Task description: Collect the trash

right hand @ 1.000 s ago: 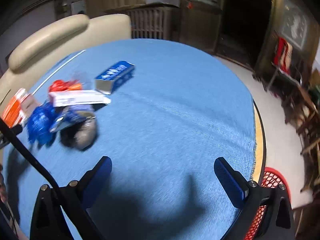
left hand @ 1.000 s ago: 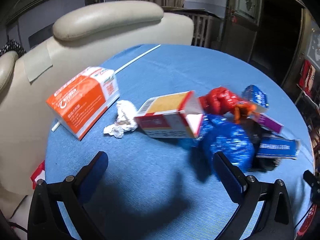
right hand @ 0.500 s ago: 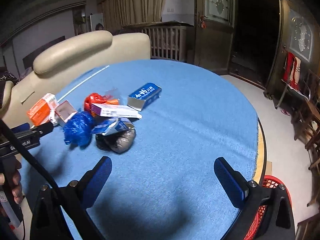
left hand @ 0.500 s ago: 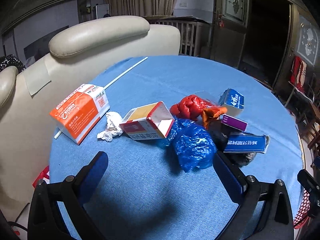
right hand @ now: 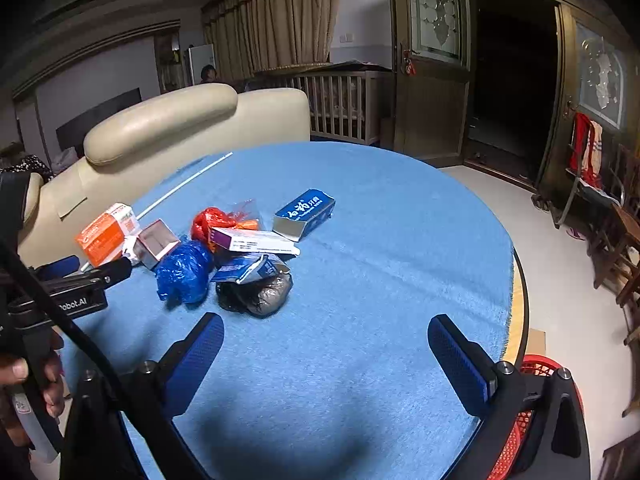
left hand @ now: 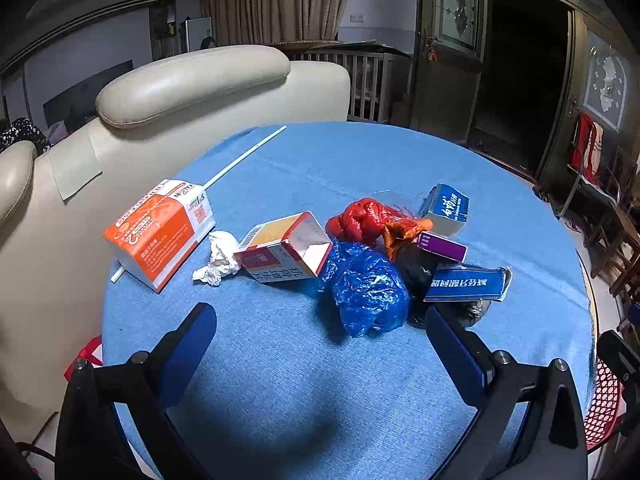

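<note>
Trash lies in a pile on the round blue table (left hand: 280, 380): an orange carton (left hand: 158, 228), a crumpled white tissue (left hand: 218, 258), an open red-and-yellow box (left hand: 284, 250), a blue plastic bag (left hand: 368, 288), a red bag (left hand: 360, 220), a black bag (right hand: 256, 292) and blue boxes (left hand: 446, 206). My left gripper (left hand: 320, 344) is open and empty, just short of the blue bag. My right gripper (right hand: 324, 356) is open and empty over bare cloth, right of the pile (right hand: 224, 248). The left gripper also shows in the right wrist view (right hand: 80, 280).
A red mesh basket (right hand: 520, 420) stands on the floor past the table's right edge; it also shows in the left wrist view (left hand: 604, 404). A cream sofa (left hand: 180, 92) backs the table's far left. A white stick (left hand: 244, 156) lies near the far edge. Chairs (right hand: 616, 240) stand on the right.
Both grippers have drawn back and risen, so the pile sits farther off and more of the room shows. The trash has not moved. Both stay open.
</note>
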